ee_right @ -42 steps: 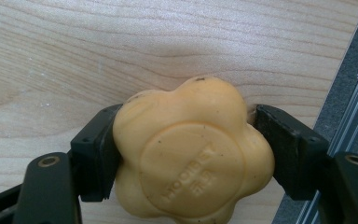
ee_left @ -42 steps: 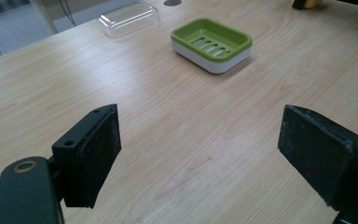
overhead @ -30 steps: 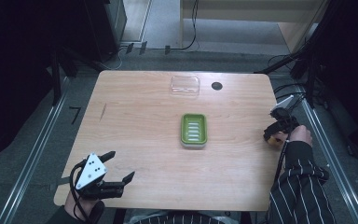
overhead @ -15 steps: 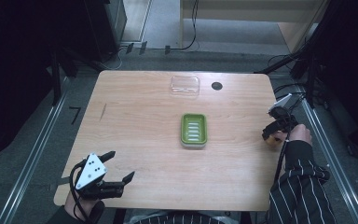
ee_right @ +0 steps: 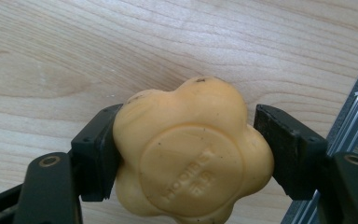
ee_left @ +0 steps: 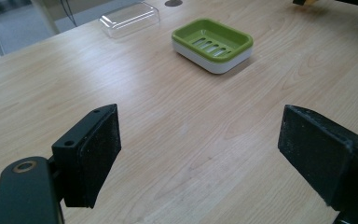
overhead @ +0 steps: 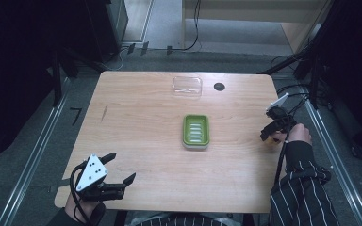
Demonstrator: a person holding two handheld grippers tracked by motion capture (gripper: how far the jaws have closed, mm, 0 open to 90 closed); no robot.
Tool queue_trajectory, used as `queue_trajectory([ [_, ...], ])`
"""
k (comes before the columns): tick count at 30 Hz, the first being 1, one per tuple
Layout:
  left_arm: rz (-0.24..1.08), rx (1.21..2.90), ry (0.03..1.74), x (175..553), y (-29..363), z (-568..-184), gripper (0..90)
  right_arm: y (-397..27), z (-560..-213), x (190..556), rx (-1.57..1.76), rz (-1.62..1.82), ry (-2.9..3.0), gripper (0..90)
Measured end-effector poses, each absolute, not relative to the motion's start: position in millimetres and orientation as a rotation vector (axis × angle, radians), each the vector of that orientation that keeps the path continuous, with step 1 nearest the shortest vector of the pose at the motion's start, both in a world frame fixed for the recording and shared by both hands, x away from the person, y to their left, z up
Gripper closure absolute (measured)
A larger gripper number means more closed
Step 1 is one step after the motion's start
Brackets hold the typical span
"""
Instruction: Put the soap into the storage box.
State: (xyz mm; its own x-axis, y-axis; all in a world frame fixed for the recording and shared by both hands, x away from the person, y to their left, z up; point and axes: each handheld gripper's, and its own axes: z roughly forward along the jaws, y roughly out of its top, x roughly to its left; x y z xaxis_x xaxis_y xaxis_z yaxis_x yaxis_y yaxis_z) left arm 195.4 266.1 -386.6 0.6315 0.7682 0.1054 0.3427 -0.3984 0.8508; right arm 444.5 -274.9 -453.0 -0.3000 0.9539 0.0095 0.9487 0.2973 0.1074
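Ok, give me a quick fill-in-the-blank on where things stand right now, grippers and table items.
1. The right gripper has its jaws shut on a flower-shaped ____ soap.
2. The left gripper has its jaws ____, with bare table between them.
3. The green soap dish at mid-table holds ____.
4. The clear lid lies near the table's ____ edge, apart from the dish.

Missing words: yellow; open; nothing; far
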Motion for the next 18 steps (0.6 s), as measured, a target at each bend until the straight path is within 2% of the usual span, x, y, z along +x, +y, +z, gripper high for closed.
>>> queue_trajectory([
  [18, 0.632, 1.994, 0.882, 193, 268, -387, 13.6, -254, -450, 446, 1.738, 0.124, 2.548, 28.3],
])
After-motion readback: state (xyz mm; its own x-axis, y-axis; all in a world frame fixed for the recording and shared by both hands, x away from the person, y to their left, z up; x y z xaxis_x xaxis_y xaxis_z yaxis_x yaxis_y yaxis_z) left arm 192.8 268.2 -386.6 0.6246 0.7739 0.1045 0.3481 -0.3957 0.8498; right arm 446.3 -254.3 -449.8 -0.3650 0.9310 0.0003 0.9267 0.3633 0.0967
